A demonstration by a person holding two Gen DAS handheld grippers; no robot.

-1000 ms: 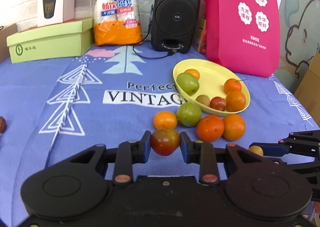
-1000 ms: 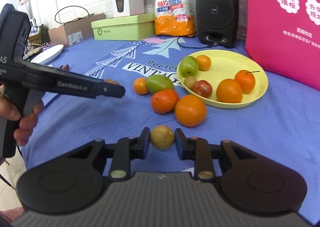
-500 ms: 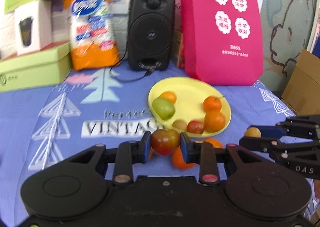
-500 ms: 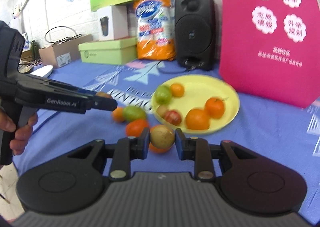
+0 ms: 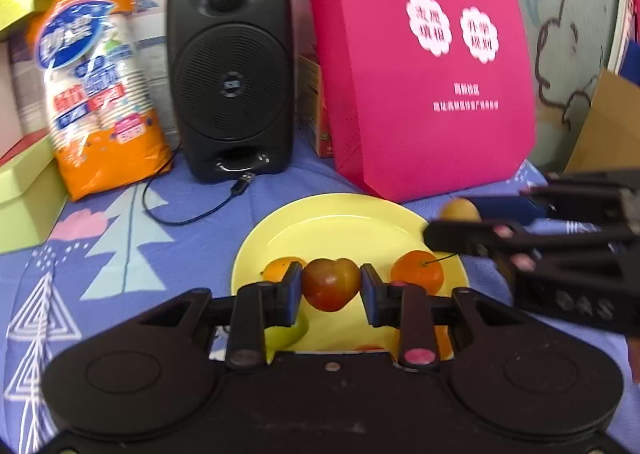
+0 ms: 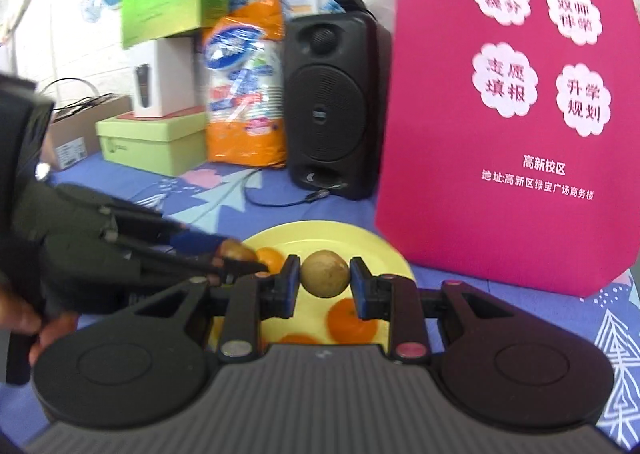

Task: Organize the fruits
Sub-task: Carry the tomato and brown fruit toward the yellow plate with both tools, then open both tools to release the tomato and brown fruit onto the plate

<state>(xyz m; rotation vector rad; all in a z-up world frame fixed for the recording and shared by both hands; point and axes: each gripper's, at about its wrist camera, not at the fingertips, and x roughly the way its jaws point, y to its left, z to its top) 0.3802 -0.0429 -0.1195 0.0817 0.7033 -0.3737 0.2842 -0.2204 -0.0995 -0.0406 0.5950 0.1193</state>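
Above the part-filled yellow plate (image 5: 320, 221) at lower centre, the left gripper (image 5: 331, 289) clenches a reddish fruit (image 5: 330, 284) and the right gripper (image 6: 325, 281) a tan fruit (image 6: 324, 273), neither yet released.

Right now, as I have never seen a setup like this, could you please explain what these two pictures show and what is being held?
There is no robot here. A person holds a hand tool with a two-finger claw in each hand, and a small wide-angle camera on each tool looks forward along its fingers.

The left tool's picture shows the left claw shut on a reddish-green tomato. The right tool's picture shows the right claw shut on a small tan fruit. Each tool also appears at the side of the other's picture.

Both fruits hang above a yellow plate that already has oranges on it. The plate sits on a blue patterned tablecloth. Behind it stand a black speaker, a pink bag, an orange pack of paper cups and some green boxes.
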